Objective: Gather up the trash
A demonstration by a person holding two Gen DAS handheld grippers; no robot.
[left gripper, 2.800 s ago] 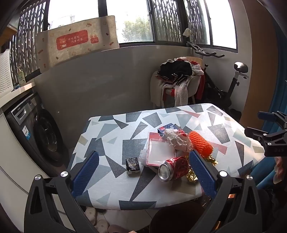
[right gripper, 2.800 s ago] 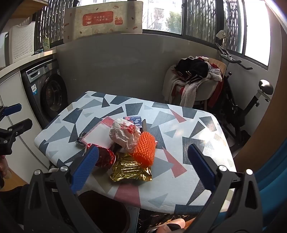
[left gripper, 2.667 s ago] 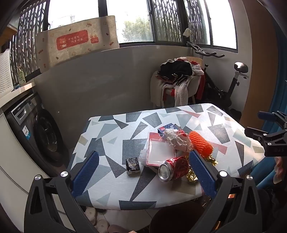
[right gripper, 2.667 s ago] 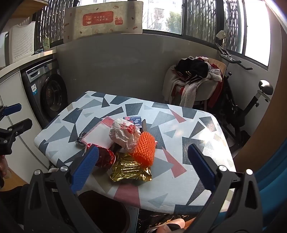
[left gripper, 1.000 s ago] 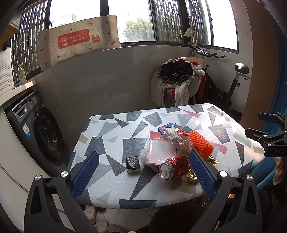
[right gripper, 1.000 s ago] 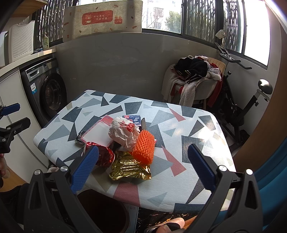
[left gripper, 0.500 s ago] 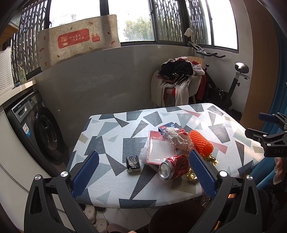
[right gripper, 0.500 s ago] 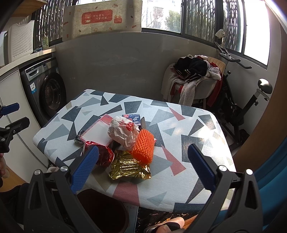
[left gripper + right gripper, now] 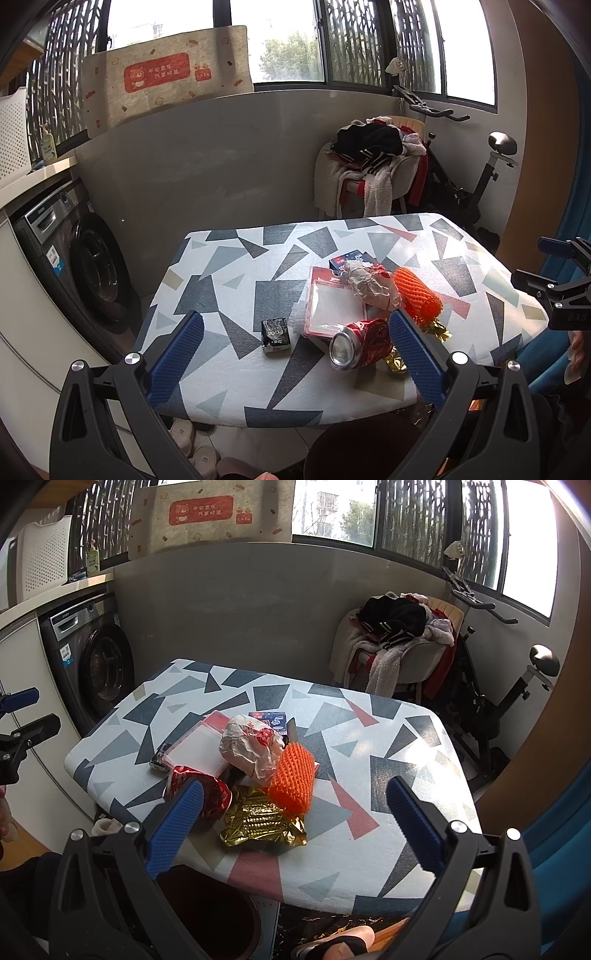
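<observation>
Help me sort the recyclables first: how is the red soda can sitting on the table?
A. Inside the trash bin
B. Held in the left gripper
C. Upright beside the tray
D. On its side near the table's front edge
D. The red soda can lies on its side, silver top facing the left wrist camera, near the front edge of the table; the left gripper is open and empty.

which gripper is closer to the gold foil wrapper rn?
Right, probably. The right gripper hangs open just short of the gold foil wrapper, which lies between its fingers in view. The left gripper hangs open farther left, nearer the red can.
</observation>
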